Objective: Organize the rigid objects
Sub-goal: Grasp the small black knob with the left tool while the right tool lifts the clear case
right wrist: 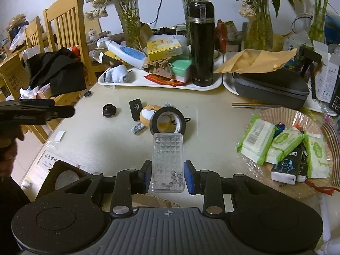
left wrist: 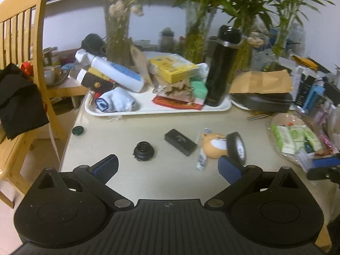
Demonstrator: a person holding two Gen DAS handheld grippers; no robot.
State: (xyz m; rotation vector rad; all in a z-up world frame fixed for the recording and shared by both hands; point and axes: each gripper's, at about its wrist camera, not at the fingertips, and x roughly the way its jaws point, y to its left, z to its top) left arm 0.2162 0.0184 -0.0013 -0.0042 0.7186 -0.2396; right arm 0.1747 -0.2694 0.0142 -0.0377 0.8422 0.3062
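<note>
My right gripper (right wrist: 167,175) is shut on a clear plastic box (right wrist: 167,161) with small beads inside, held above the table. Beyond it lie a black tape roll (right wrist: 169,122), an orange plush toy (right wrist: 148,114), a black rectangular block (right wrist: 136,108) and a black round knob (right wrist: 109,110). My left gripper (left wrist: 167,167) stands open over the table with nothing between its blue pads. Just ahead of it are the knob (left wrist: 144,150), the block (left wrist: 180,142), the plush toy (left wrist: 213,145) and the tape roll (left wrist: 237,147) near its right finger.
A white tray (left wrist: 148,108) holds a black flask (left wrist: 221,65), bottles, a yellow box and a sock. A basket (right wrist: 297,146) with wipe packs sits right. A dark case (right wrist: 272,89), vases with plants and wooden chairs (right wrist: 65,34) ring the table. A green button (left wrist: 78,130) lies at the left edge.
</note>
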